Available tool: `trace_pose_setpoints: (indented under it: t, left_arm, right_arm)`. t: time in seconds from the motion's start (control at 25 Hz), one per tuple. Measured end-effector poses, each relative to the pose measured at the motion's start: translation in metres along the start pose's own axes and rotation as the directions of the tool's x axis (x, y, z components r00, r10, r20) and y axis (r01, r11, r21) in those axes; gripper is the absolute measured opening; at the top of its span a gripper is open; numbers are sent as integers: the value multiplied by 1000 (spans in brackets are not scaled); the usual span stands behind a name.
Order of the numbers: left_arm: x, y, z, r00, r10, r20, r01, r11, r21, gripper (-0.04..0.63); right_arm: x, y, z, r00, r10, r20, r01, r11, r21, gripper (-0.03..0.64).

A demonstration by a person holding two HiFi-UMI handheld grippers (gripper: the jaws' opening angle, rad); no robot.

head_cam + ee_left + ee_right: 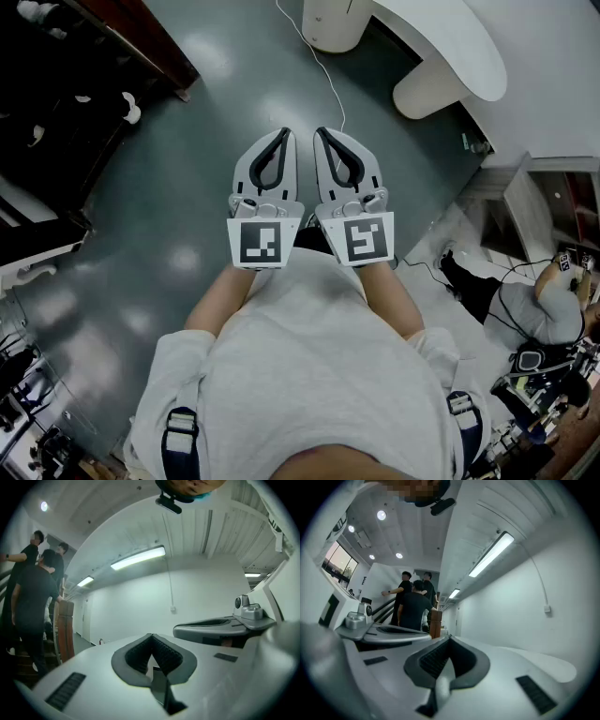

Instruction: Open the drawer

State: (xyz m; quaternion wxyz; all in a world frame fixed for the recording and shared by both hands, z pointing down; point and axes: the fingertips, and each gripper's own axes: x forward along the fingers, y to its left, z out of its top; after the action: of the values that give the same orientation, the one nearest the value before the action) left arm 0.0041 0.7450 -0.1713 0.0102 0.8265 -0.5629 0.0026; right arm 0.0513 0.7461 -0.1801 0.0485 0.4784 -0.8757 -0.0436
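No drawer can be made out in any view. In the head view my left gripper (284, 132) and right gripper (321, 131) are held side by side in front of the person's chest, above the grey floor (187, 187), pointing level. Both are shut with nothing between the pads. The left gripper view shows my left gripper (151, 637) with its dark ribbed pads pressed together and the right gripper's body (220, 627) beside it. In the right gripper view my right gripper (449, 639) is likewise shut and holds nothing, and the left gripper's body (379, 632) lies beside it.
Dark wooden furniture (141, 42) stands at the upper left and a white curved table (441, 56) at the upper right, with a thin cable (323, 66) on the floor. A person (553, 309) crouches at the right by shelving (553, 206). Several people (412, 604) stand near a brown cabinet (65, 630).
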Motion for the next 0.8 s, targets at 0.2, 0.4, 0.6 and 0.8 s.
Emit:
trace_pose_setpoints:
  t: [0.2, 0.4, 0.6, 0.8]
  left_arm:
    - [5, -7, -2, 1000, 1, -5, -1, 1000, -9, 6]
    - [13, -13, -8, 1000, 1, -17, -1, 1000, -3, 6]
    - [28, -29, -15, 1000, 8, -29, -8, 1000, -8, 6]
    - [47, -49, -23, 999, 12, -49, -13, 1000, -6, 6]
  right_arm:
    - [-2, -8, -3, 1000, 2, -2, -2, 1000, 10, 14]
    - [-3, -19, -6, 1000, -4, 23, 4, 1000, 24, 14]
    - [-9, -41, -15, 1000, 2, 11, -2, 999, 37, 14]
    - [-14, -69, -26, 1000, 19, 6, -19, 999, 40, 14]
